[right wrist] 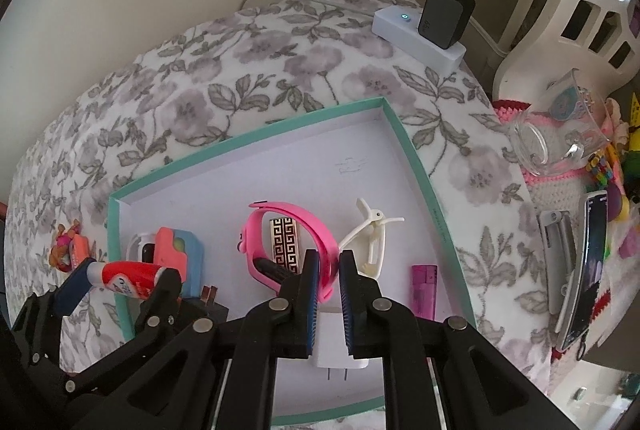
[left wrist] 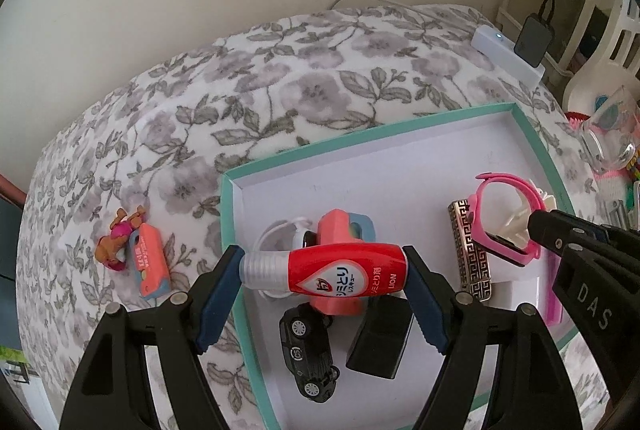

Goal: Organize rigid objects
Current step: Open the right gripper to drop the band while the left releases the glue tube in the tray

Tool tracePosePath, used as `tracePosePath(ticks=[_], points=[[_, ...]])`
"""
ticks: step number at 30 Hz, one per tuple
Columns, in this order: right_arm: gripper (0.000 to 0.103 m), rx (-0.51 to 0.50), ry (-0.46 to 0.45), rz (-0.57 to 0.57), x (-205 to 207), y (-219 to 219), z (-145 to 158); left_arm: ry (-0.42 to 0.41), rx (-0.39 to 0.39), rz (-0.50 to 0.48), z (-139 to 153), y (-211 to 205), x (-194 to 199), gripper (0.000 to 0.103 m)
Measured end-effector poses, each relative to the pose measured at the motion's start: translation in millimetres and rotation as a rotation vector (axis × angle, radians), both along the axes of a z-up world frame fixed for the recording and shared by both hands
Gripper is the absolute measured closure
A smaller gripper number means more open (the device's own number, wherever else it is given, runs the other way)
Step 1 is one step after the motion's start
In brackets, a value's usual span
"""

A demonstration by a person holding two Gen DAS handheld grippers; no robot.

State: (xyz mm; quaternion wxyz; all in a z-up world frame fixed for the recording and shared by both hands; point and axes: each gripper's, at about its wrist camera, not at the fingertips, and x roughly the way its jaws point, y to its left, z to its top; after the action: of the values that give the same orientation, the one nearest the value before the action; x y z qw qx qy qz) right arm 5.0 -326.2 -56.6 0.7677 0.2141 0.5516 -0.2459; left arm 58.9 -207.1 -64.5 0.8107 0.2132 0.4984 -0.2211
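Note:
A teal-rimmed white tray [left wrist: 226, 214] [right wrist: 420, 158] lies on a floral blanket. My left gripper [left wrist: 323, 272] is shut on a red stain-remover bottle [left wrist: 340, 272], held crosswise above the tray's left part; the bottle also shows in the right wrist view [right wrist: 128, 278]. My right gripper [right wrist: 329, 262] is shut on a pink wristband [right wrist: 304, 230] [left wrist: 500, 214] over the tray's right part. In the tray lie a black toy car [left wrist: 308, 350], a black block [left wrist: 380, 342], a coral case [left wrist: 340, 226], a patterned metal bar [left wrist: 470, 250], a white clip [right wrist: 372, 234] and a purple lighter [right wrist: 424, 288].
On the blanket left of the tray lie a small figurine [left wrist: 116, 238] and a coral pack [left wrist: 150, 260]. A white power strip [right wrist: 416, 34] with a black charger [right wrist: 444, 18] sits at the far right corner. A glass cup [right wrist: 560, 126], phone [right wrist: 588, 270] and clutter lie right.

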Motion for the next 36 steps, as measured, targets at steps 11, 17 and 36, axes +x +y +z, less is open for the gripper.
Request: tracePosePath(ticks=[11,17,36], points=[[0.085,-0.013,0.021,0.009,1,1,-1,-0.002,0.012,0.008,-1,0,1,0.024],[0.058,-0.02,0.028,-0.018,-1,-3,0,0.001,0.007,0.018,1,2,2,0.023],[0.023,-0.02,0.01,-0.061,-5,-8,0,-0.003,0.03,0.267,-2,46,33,0.005]])
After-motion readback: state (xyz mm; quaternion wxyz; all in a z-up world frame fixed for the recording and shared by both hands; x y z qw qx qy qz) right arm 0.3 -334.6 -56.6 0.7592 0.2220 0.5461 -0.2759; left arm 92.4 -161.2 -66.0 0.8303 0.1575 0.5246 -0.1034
